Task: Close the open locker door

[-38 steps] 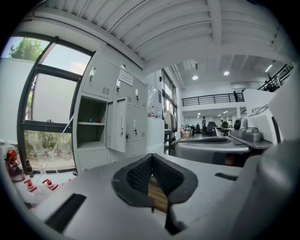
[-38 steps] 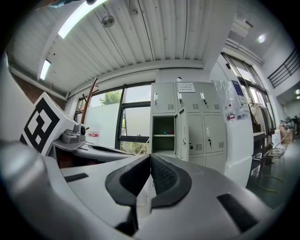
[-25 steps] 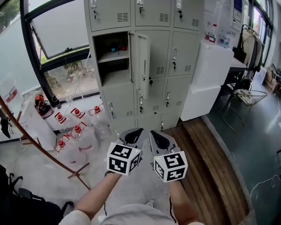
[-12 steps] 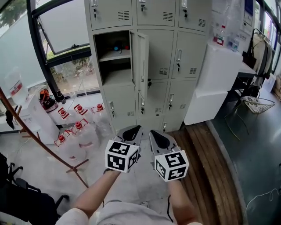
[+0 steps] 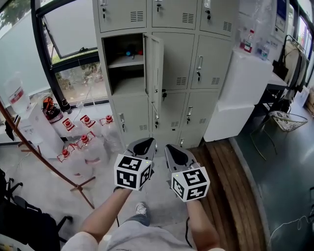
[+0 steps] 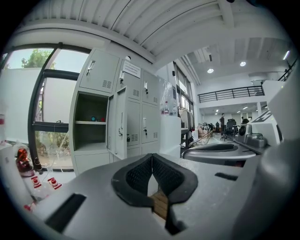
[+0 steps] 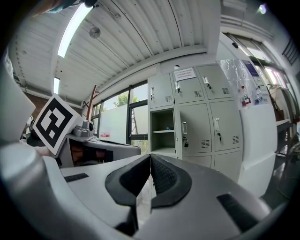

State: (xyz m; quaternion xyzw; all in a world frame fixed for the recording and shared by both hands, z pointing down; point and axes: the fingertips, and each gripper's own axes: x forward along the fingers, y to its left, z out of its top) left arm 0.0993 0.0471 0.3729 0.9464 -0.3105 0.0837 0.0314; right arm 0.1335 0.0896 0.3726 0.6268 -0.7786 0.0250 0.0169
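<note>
Left gripper and right gripper at 6 o'clock, fingers pressed together and empty, water jugs on the floor at 10, locker door ajar well apart at 12: risk is clipping jugs on approach, or tips skidding off the door edge so it bounces back unlatched.

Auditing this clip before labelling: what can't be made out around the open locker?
- Shelf items: too small in every view to identify.
- Paper notice: print too small to read, right gripper view.
- Top lockers: cut off by the head view's upper edge.
</note>
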